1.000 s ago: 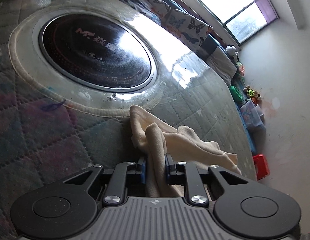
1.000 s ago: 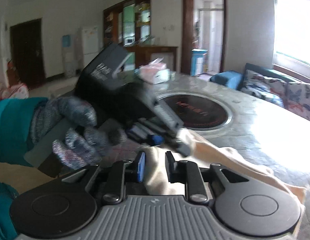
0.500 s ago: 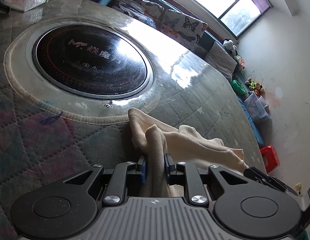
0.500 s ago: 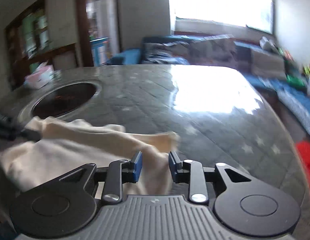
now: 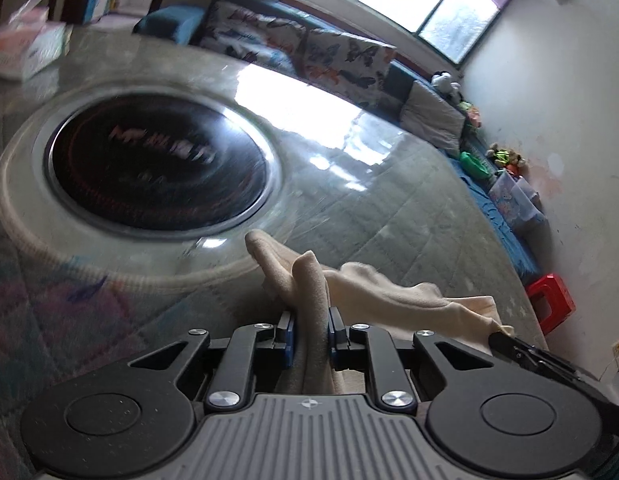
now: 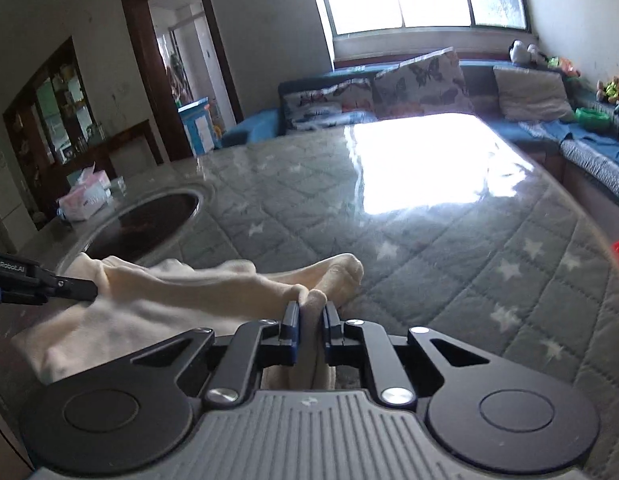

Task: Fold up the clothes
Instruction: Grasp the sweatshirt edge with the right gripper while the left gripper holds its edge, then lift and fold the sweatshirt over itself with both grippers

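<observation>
Cream garment [image 5: 373,296] bunched on the quilted worktop [image 6: 449,264] beside the dark round hob [image 5: 157,168], clamped by left tool [image 5: 309,330], closing, and right tool [image 6: 309,320]; doorway [image 6: 177,64] only in right view.

One garment: a cream knit cloth [image 5: 373,292], soft and fleecy, unfolded and bunched into ridges. A thick vertical fold of one end is pinched between the pads of the left gripper [image 5: 309,330], with rounded lobes standing just ahead of its fingertips. The opposite end is pinched in the right gripper [image 6: 308,322], a rounded lobe projecting just beyond its tips. Between the two tongs the cloth runs in loose, sagging folds.
</observation>
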{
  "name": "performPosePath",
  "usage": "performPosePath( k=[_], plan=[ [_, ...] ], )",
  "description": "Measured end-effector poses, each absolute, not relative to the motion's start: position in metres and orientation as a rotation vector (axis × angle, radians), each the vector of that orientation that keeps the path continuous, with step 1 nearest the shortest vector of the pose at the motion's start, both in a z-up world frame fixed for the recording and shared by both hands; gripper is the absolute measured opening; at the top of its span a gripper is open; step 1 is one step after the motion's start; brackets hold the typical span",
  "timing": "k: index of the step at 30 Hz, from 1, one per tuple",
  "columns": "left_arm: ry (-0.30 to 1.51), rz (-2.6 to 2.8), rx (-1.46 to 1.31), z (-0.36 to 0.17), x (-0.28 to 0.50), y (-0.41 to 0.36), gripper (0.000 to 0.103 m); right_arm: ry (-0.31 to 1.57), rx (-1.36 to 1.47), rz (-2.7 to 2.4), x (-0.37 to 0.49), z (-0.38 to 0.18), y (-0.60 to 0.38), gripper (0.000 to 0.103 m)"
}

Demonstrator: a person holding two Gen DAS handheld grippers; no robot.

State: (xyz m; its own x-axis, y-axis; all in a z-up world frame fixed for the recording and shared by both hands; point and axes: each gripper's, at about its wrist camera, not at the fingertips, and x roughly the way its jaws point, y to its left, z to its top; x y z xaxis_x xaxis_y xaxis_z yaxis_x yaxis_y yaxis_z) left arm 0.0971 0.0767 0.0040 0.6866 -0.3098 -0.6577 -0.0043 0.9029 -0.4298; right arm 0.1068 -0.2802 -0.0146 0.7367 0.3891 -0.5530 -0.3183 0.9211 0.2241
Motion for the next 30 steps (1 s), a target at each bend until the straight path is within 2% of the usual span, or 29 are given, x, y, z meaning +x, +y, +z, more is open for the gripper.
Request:
performPosePath(
  k=[10,12,18,20,24,27,29,30],
  plan=[
    [0.737,-0.311,-0.340,0.033,0.131,0.012,0.015,0.501,0.045,0.252,0.098,0.035,-0.315,0.007],
    [0.735,-0.338,-0.328,0.036,0.140,-0.005,0.015,0.486,0.038,0.208,0.098,0.042,-0.329,0.002],
    [0.748,-0.382,-0.283,0.031,0.160,-0.046,0.015,0.473,0.053,0.102,0.099,0.050,-0.369,0.002],
    [0.749,-0.383,-0.273,0.030,0.161,-0.048,0.015,0.495,0.072,0.099,0.099,0.044,-0.375,0.006],
    [0.759,-0.351,-0.261,0.027,0.164,-0.040,0.015,0.564,0.126,0.131,0.107,0.019,-0.383,0.007],
    [0.768,-0.321,-0.258,0.024,0.167,-0.031,0.015,0.604,0.170,0.173,0.116,0.002,-0.380,0.017],
    [0.775,-0.305,-0.261,0.022,0.168,-0.025,0.015,0.624,0.196,0.194,0.122,-0.009,-0.377,0.030],
    [0.779,-0.300,-0.261,0.021,0.168,-0.023,0.015,0.637,0.206,0.200,0.126,-0.014,-0.375,0.031]
  ],
)
